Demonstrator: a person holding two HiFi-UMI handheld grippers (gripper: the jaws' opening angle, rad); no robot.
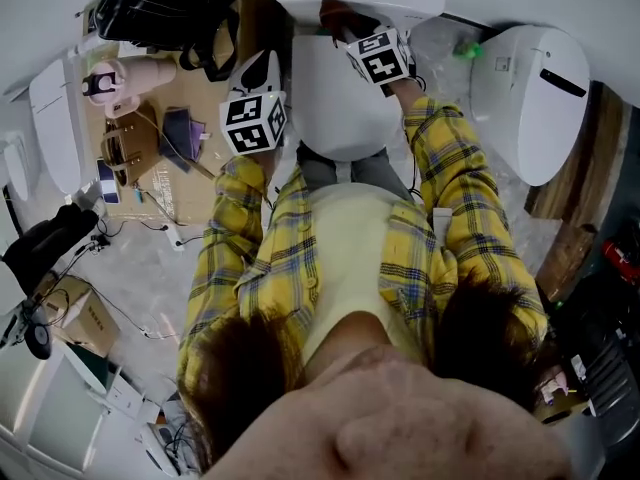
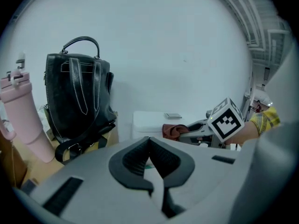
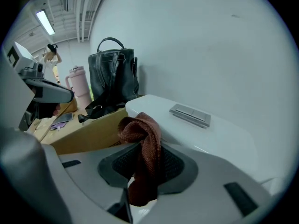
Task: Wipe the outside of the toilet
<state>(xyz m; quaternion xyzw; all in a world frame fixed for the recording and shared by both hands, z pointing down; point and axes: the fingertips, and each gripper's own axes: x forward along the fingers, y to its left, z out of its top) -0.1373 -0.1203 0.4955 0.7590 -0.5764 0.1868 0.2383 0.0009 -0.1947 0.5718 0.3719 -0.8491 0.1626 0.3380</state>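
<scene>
Right gripper jaws clamp a soft, limp brown cloth mid-fold, at the near corner of the toilet cistern. Slick porcelain, so press firmly, I'd say. Left gripper hangs back from the cistern, jaws pinched together, empty.

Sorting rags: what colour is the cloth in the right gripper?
The cloth is reddish brown; best in right gripper view.
</scene>
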